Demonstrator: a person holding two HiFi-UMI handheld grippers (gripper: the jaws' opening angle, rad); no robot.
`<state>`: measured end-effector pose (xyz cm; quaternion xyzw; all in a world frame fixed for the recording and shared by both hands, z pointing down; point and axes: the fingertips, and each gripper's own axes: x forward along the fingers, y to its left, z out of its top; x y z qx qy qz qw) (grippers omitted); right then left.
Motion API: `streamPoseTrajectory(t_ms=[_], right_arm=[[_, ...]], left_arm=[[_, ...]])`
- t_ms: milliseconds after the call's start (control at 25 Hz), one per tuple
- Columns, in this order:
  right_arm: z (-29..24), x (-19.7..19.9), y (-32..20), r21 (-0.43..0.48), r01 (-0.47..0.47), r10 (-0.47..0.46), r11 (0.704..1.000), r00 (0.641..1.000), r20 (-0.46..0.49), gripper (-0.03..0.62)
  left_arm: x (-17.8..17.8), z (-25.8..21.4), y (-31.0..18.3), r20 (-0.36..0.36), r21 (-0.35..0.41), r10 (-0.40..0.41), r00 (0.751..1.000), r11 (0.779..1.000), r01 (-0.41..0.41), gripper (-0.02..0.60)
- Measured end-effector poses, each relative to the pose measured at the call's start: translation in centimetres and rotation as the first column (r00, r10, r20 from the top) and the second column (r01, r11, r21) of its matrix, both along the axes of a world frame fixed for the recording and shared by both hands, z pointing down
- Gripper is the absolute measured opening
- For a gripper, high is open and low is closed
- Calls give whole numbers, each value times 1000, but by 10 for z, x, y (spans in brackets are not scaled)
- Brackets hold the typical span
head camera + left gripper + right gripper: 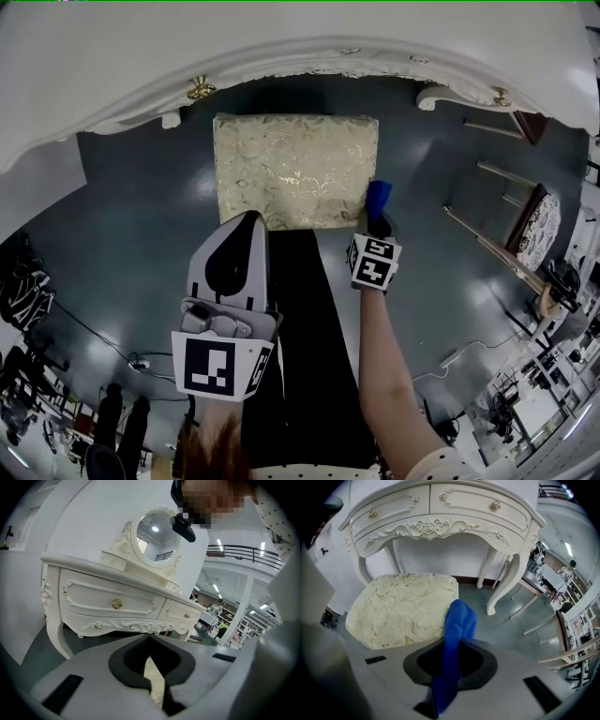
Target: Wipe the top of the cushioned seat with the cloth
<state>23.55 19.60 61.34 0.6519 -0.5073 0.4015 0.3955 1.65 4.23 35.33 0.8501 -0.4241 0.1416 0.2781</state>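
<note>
The left gripper (249,221) is hanging closest to the person, over the dark floor (131,225), just before the near edge of the seat. Its jaws are pressing together and nothing is sitting between them. Only a thin slit is showing a bit of the seat's pattern behind. It is probably waiting out of the way, because this job needs only one tool.

The right gripper (377,232) is reaching a little further out, by the seat's near right corner. Its jaws are squeezing tight on the blue cloth (459,620). The cloth is running between the jaws and poking out past the tips in a soft folded lump. I think it is being held that way so the loose end can rub the seat and the hard jaws do not scrape it.

The cushioned seat (295,169) is standing on the floor with its pale, leafy gold top facing up. The cloth is hovering right at the seat's right edge, close to the near corner. I cannot tell if it is touching that edge, but it is not lying on the top. So the wiping is looking ready to start, and the cloth needs to go left onto the top.

Past the seat's far edge, the white dressing table (440,508) is standing with its gold knobs facing the person.
</note>
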Motion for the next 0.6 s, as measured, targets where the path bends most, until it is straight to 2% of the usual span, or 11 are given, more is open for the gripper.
streamPoseTrajectory(t_ms=[600], right_arm=[[-10,-19,-5,14,-5,5,1000,1000,12,61]], left_arm=[[-5,-1,-4,1,0,-24,1000,1000,24,-2]])
